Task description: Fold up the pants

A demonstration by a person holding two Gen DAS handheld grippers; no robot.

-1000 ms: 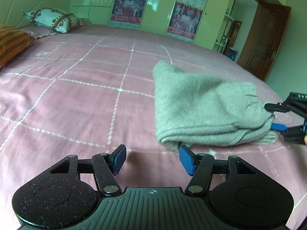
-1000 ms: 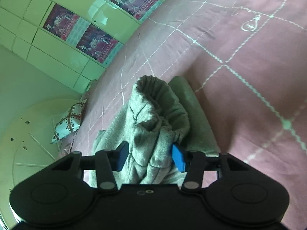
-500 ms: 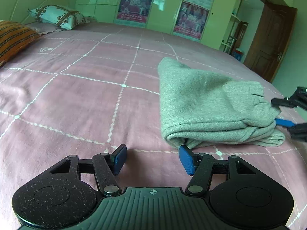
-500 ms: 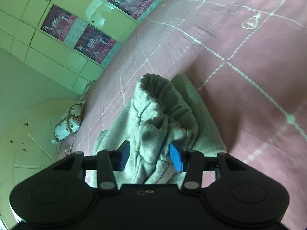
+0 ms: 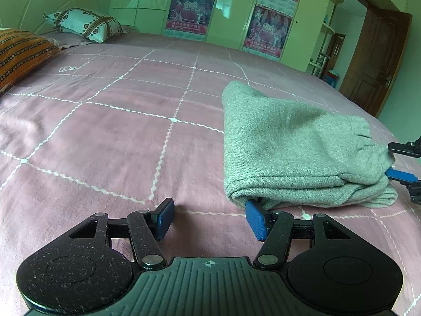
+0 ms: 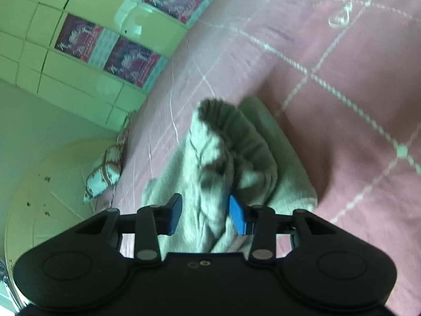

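Folded grey pants (image 5: 297, 147) lie right of centre on the pink bedspread (image 5: 118, 131). The left gripper (image 5: 208, 220) gapes empty at their corner; the right gripper (image 6: 204, 214), half-open, straddles the waistband, seemingly releasing.

The right tool (image 5: 404, 168) is cut off by the left view's edge — the right view is blurred, and the grip on the pants (image 6: 226, 163) cannot be judged.

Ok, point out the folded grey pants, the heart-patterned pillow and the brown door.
Folded grey knit pants (image 5: 294, 147), left wrist view, top layer.
White heart-patterned pillow (image 5: 84, 23), left wrist view, middle.
Brown wooden door (image 5: 376, 63), left wrist view, panel.
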